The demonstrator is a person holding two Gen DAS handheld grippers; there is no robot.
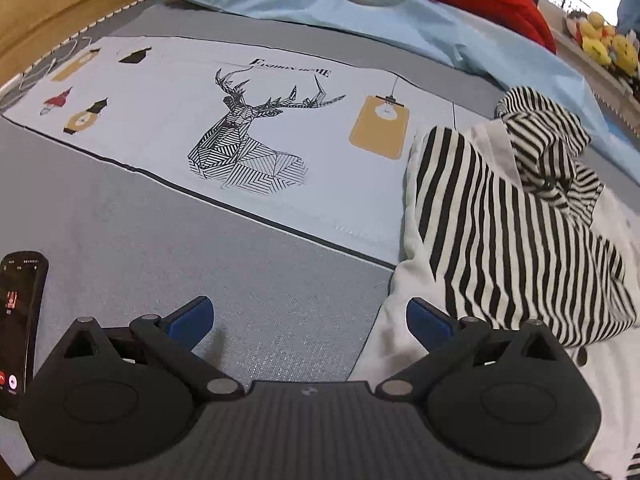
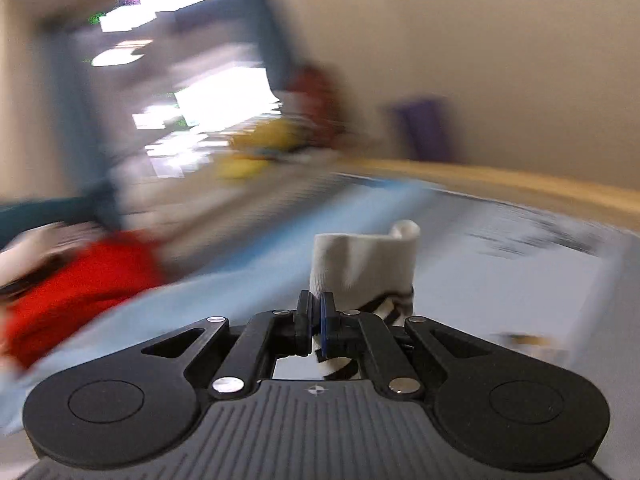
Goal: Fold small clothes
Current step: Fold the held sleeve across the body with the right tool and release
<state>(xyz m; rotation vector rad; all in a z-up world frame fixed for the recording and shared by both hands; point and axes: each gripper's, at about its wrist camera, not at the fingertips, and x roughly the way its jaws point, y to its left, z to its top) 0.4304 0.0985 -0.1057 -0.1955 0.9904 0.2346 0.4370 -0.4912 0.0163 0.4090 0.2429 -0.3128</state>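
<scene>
The right gripper [image 2: 317,312] pinches a white ribbed cloth edge [image 2: 362,264], while the left gripper [image 1: 310,316] stands spread beside the black-and-white striped knit garment [image 1: 516,240].

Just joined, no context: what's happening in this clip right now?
A person is folding small clothes on a bed with two handheld tools. The right tool is shut on a white piece of cloth with black stripes, lifted off the bed; that view is motion-blurred. The left tool hangs open and empty over the grey bedcover, beside a striped garment lying crumpled by the deer-print mat.
</scene>
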